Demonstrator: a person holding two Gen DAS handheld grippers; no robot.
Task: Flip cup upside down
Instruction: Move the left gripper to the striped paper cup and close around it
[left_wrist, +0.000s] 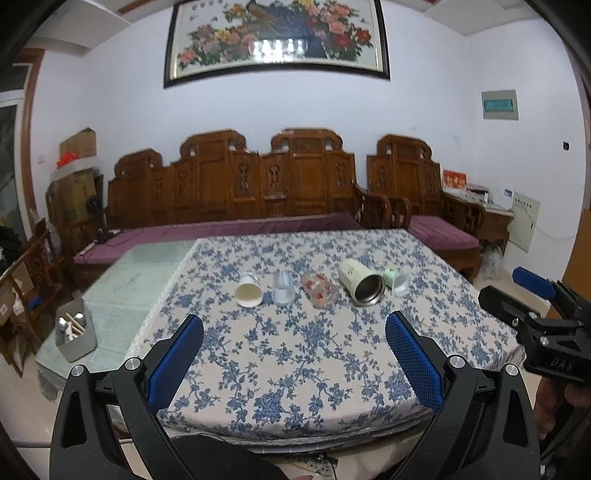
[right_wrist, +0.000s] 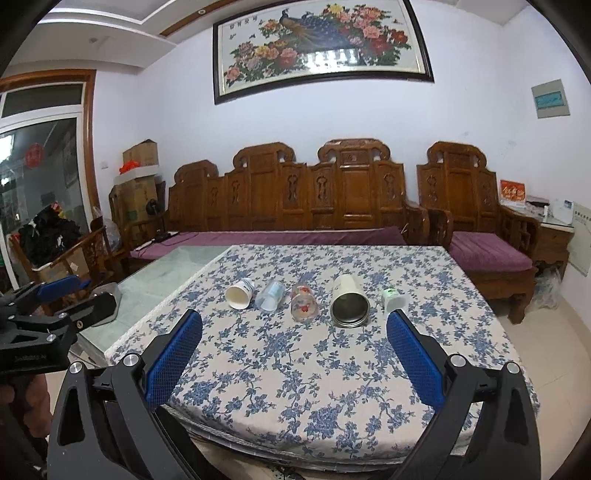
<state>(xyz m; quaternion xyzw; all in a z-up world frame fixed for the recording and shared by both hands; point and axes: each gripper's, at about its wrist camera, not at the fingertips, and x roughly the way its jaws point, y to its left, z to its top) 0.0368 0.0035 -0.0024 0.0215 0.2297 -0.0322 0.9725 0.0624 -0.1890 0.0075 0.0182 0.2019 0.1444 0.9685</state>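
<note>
Several cups lie on their sides in a row on the floral tablecloth (left_wrist: 295, 354): a white paper cup (left_wrist: 248, 290), a clear plastic cup (left_wrist: 283, 288), a glass with red flowers (left_wrist: 320, 288), a cream steel-lined tumbler (left_wrist: 360, 281) and a small green cup (left_wrist: 396, 280). The same row shows in the right wrist view: paper cup (right_wrist: 239, 293), clear cup (right_wrist: 270, 295), flowered glass (right_wrist: 303, 302), tumbler (right_wrist: 348, 301), green cup (right_wrist: 393, 300). My left gripper (left_wrist: 294, 354) is open and empty, near the table's front edge. My right gripper (right_wrist: 294, 350) is open and empty, also short of the cups.
A grey holder with utensils (left_wrist: 75, 334) stands on the green glass tabletop (left_wrist: 129, 288) left of the cloth. A carved wooden sofa with purple cushions (left_wrist: 236, 192) stands behind the table. The right gripper shows at the right edge of the left wrist view (left_wrist: 546, 317).
</note>
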